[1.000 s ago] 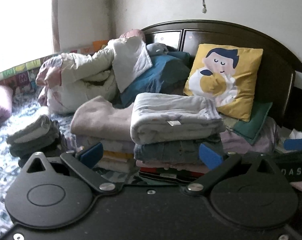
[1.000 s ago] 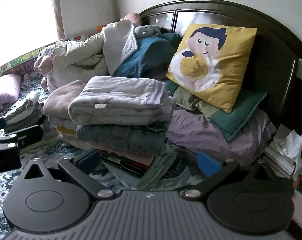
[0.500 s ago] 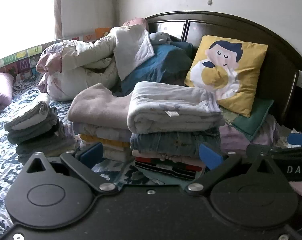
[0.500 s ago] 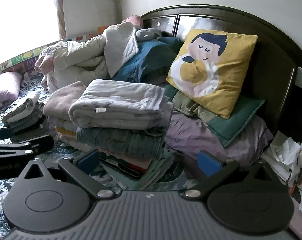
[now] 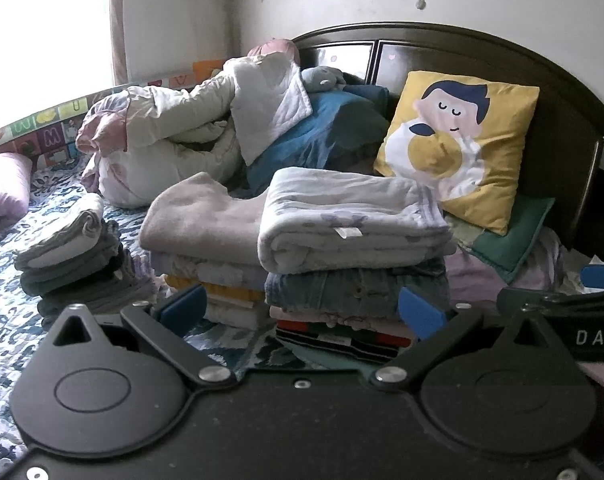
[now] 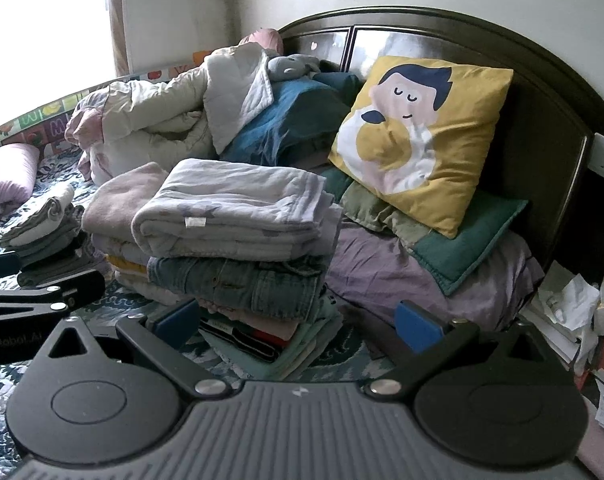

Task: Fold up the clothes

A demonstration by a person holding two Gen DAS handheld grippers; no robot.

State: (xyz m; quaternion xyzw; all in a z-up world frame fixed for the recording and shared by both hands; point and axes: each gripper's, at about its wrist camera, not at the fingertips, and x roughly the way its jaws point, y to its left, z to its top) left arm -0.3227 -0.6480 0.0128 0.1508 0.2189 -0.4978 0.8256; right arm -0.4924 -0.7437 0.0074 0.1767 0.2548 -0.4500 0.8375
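Three stacks of folded clothes stand on the patterned bed cover (image 5: 5,280). The tallest stack has a pale lilac folded garment (image 5: 354,220) on top of folded jeans (image 5: 354,290). Left of it is a stack topped by a dusty pink piece (image 5: 197,220), and further left a low grey stack (image 5: 69,260). My left gripper (image 5: 299,310) is open and empty, just short of the stacks. My right gripper (image 6: 297,320) is also open and empty, in front of the lilac garment (image 6: 233,216) and the jeans (image 6: 241,280).
An unfolded heap of white quilted jacket (image 5: 189,136) and blue fabric (image 5: 314,136) lies behind the stacks. A yellow cushion (image 6: 418,136) leans on the dark headboard (image 6: 542,120) over green and mauve pillows. Loose papers (image 6: 574,312) are piled at the right.
Both grippers have drawn back a little from the stacks, so more bed cover shows in front of them. Both stayed open and empty; the clothes have not moved.
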